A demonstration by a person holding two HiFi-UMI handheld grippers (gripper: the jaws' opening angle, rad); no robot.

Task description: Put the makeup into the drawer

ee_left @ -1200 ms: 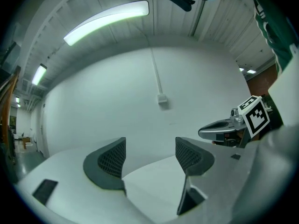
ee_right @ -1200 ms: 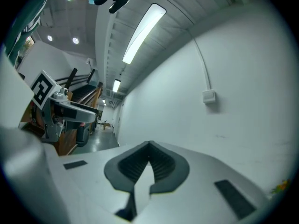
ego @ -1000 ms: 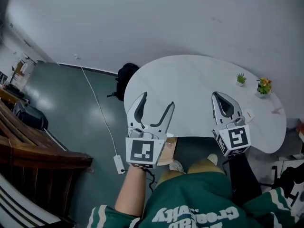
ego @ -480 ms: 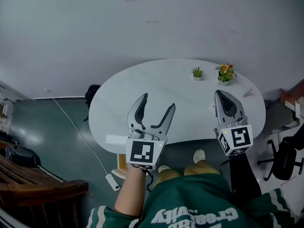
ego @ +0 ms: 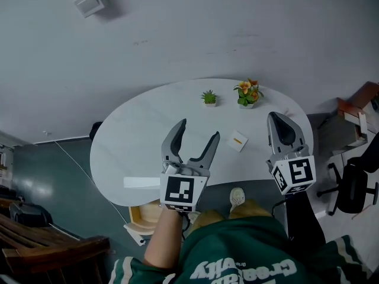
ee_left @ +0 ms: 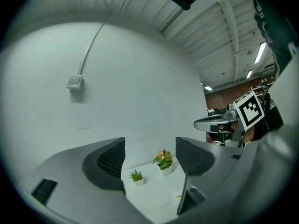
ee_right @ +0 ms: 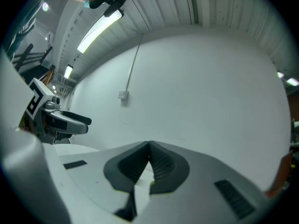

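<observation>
Head view: both grippers hang over the near edge of the table, side by side and touching nothing. This looks like a ready pose ahead of a pick, with the task not yet started. The makeup, a small white box with an orange mark, lies flat on the table right of centre. It sits just past the gripper tips and between the two, and neither is on it. Two plants stand at the far edge, well clear of it. I can't make out the drawer for sure; a pale strip at the near left edge of the table may be it. The left gripper has its jaws spread wide in a V, probably set for the grab. The right gripper shows its jaws pressed together. Left gripper view: the jaws are wide apart with nothing between them. Through the gap the plants show far off and the makeup shows low and right, still on the table. Right gripper view: the jaw tips meet with nothing pinched, only bare wall beyond. This one probably just idles, or is kept for the drawer.
</observation>
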